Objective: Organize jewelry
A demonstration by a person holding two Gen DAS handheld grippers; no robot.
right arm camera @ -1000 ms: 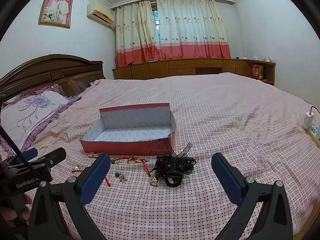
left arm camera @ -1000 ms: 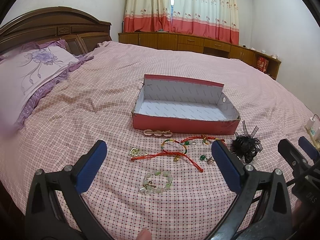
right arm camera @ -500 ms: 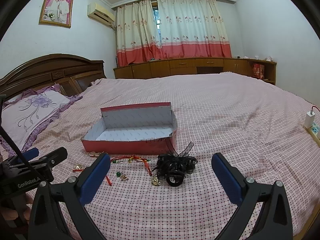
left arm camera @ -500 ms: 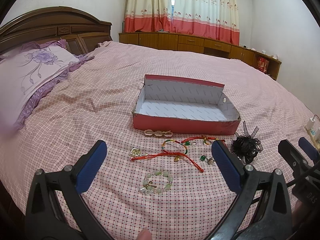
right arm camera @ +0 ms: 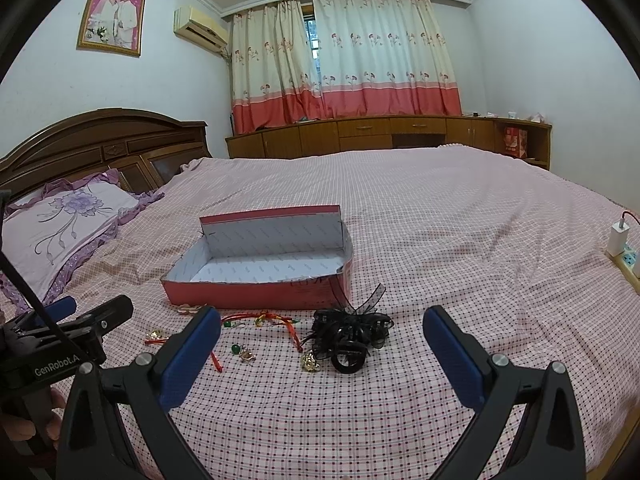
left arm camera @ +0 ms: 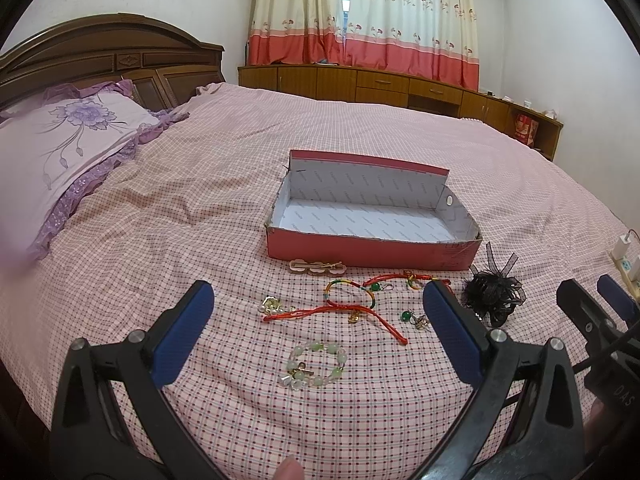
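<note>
Our left gripper hangs spread wide and empty over the near edge of the bed, and between its blue pads lies the pale green bead bracelet, closest of all the pieces. Our right gripper is equally wide apart and holds nothing; the black lace hair accessory sits just ahead of it on the checked cover.

Farther out from the bracelet, a red cord bracelet trails across the cover with a multicoloured woven bangle touching it, a small gold charm at the cord's left end and a green-stone earring at its right. Beyond these, a flat hair clip lies right against the front wall of the open red shoebox, which stands empty toward the middle of the bed.

We judge the bead bracelet light but slippery, its round beads apt to roll out of a pinch, so we would close across one side of the loop, not on a single bead. The cords are limp and will dangle and may snag neighbours; take them mid-length. The soft cover will give under the pads, so small pieces need a shallow, careful pinch.
</note>
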